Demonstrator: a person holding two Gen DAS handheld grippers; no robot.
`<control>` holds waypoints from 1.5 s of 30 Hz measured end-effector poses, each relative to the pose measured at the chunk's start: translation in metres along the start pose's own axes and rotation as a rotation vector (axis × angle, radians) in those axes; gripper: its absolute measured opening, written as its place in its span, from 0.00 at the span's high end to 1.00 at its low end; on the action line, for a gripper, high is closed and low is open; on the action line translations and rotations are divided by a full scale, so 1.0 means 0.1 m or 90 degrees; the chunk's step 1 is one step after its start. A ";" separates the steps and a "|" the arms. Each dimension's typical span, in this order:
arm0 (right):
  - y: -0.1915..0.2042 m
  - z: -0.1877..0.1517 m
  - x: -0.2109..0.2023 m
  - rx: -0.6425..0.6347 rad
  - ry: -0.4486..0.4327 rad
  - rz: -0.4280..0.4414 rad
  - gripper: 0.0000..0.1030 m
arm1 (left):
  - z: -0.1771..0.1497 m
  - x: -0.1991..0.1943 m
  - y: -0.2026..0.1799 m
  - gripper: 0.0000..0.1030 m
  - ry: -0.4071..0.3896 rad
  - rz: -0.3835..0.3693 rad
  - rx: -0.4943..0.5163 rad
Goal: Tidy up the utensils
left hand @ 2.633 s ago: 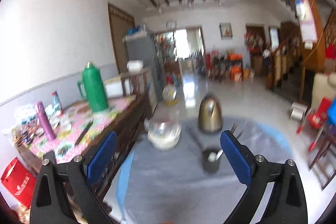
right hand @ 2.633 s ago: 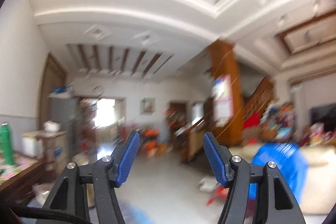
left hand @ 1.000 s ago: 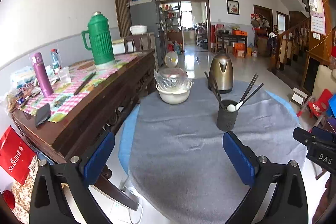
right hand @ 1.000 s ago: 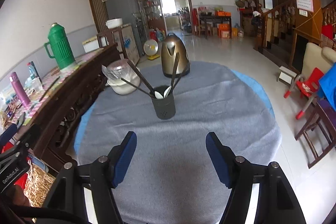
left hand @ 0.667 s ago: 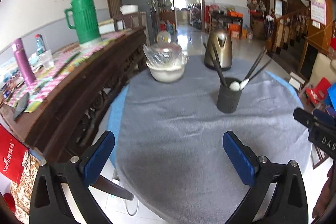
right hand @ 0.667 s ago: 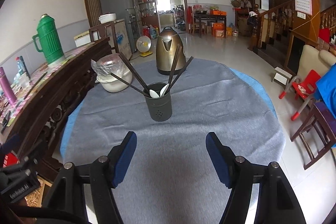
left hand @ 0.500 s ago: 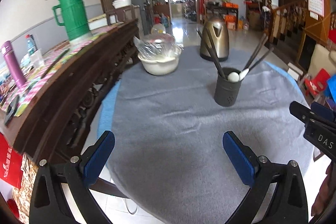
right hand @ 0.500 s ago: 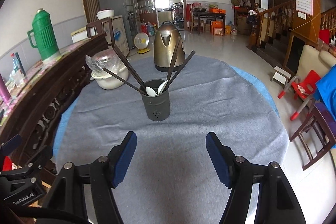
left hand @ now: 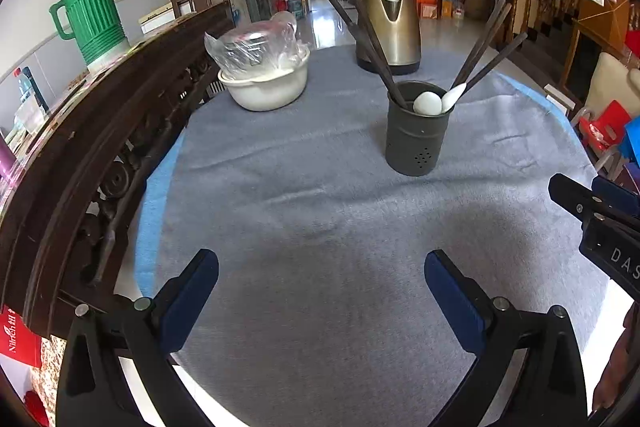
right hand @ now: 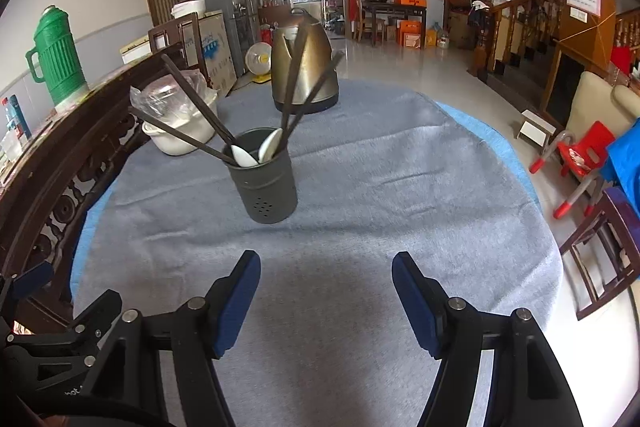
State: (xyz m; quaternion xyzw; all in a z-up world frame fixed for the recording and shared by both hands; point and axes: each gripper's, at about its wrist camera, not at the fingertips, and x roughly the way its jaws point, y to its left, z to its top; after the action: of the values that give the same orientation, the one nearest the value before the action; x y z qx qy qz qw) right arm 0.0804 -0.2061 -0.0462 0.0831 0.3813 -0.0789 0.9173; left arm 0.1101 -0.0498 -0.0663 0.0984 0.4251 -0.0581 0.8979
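1. Spreading under both sets of jaws, the worktop (left hand: 320, 227) is a round surface draped in a grey cloth (right hand: 400, 187), with a blue layer showing at its rim.
2. Left of the left jaws runs a dark carved wooden sideboard (left hand: 100, 131); a green flask (left hand: 90, 13) stands on it, well off from the jaws.
3. Far ahead of both sets of jaws, at the back of the worktop, stands a brass-coloured kettle (left hand: 394, 27).
4. Ahead and left of the left jaws, a white bowl (left hand: 266, 87) sits on the cloth with a clear plastic bag (left hand: 252, 47) bunched on top of it.
5. The dark holder (right hand: 266, 183) stands upright on the cloth, ahead and right of the left jaws, ahead and left of the right jaws, and apart from both.
6. Dark chopsticks (right hand: 192, 103) lean out of the holder to either side, and white spoons (left hand: 428, 103) lie with their bowls at its rim.
7. The left gripper (left hand: 320, 291) has its jaws wide apart over bare cloth, gripping nothing.
8. The right gripper (right hand: 326, 291) likewise has its jaws apart and empty, over bare cloth.
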 end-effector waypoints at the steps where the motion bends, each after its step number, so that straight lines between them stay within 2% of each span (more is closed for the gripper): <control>1: -0.01 0.01 0.01 -0.001 0.000 0.001 0.31 | 0.01 0.02 -0.03 0.01 0.002 0.004 0.001; 21: -0.65 0.05 0.23 0.017 0.011 0.054 0.31 | 0.15 0.10 -0.65 0.01 0.029 0.064 0.029; 28: -0.86 0.07 0.12 0.020 0.010 0.094 0.31 | 0.19 0.00 -0.63 0.01 0.037 0.103 -0.001; 36: -0.95 0.22 -0.26 -0.001 -0.025 0.144 0.31 | 0.30 -0.55 -0.59 0.01 -0.026 0.153 -0.027; 40: -0.85 0.21 -0.62 -0.036 -0.053 0.168 0.31 | 0.33 -0.82 -0.59 0.01 -0.060 0.153 -0.035; 45: -0.79 0.08 -0.88 -0.036 -0.080 0.160 0.31 | 0.27 -1.03 -0.59 0.01 -0.088 0.146 -0.027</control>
State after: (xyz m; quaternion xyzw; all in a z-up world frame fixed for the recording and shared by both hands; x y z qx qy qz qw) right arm 0.0084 -0.2775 0.0148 0.0995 0.3118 0.0423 0.9440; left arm 0.0544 -0.1110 0.0227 0.1233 0.3497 0.0471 0.9275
